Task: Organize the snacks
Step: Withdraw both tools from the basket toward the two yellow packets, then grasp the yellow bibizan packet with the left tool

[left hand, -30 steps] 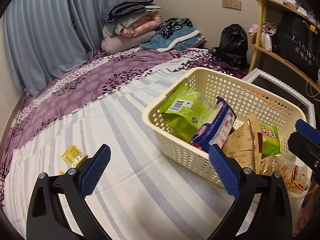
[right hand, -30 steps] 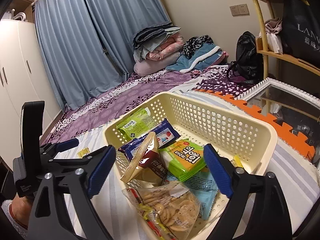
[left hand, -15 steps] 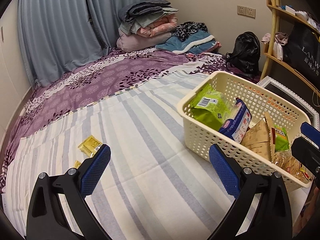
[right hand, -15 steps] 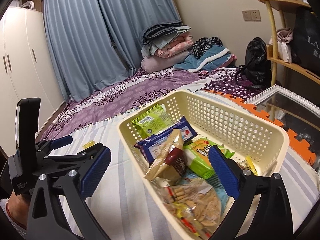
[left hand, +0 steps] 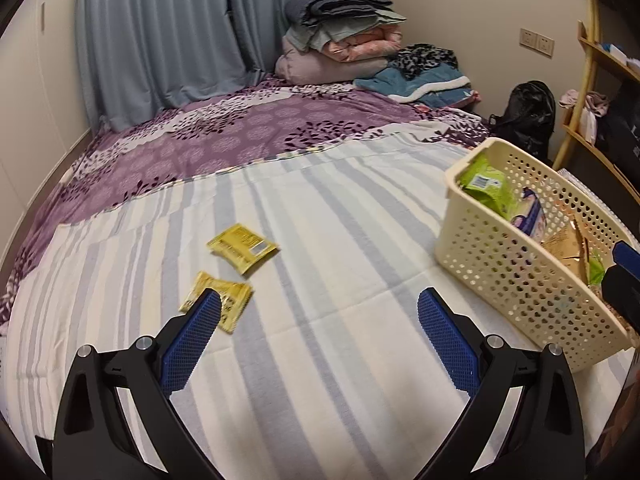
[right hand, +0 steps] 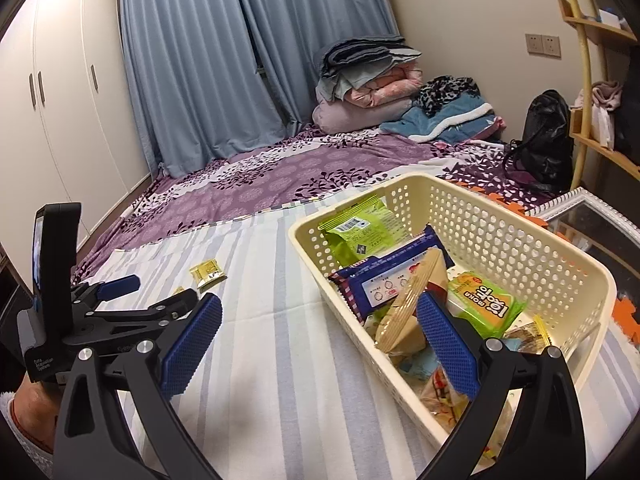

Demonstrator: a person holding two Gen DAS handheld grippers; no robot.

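Observation:
A cream perforated basket (left hand: 516,276) (right hand: 532,256) stands on the striped bed sheet and holds several snack packs: a green pack (right hand: 360,232), a blue pack (right hand: 392,280), a brown pack (right hand: 412,308) and a green-orange pack (right hand: 484,304). Two yellow sachets lie on the sheet left of it, one farther (left hand: 242,247) (right hand: 207,273) and one nearer (left hand: 224,300). My left gripper (left hand: 318,320) is open and empty, its left fingertip just over the nearer sachet; it also shows in the right wrist view (right hand: 154,294). My right gripper (right hand: 320,320) is open and empty over the basket's near left edge.
A purple floral cover (left hand: 248,136) lies beyond the striped sheet. Folded bedding (left hand: 340,40) is stacked by the blue curtains. A black bag (left hand: 528,112) and wooden shelf (left hand: 592,92) stand right. A white wardrobe (right hand: 60,100) is at left. A glass-topped frame (right hand: 588,216) lies behind the basket.
My left gripper has swung left, away from the basket, toward the yellow sachets, now both in view. My right gripper shifted left, its view now across the basket's near left edge.

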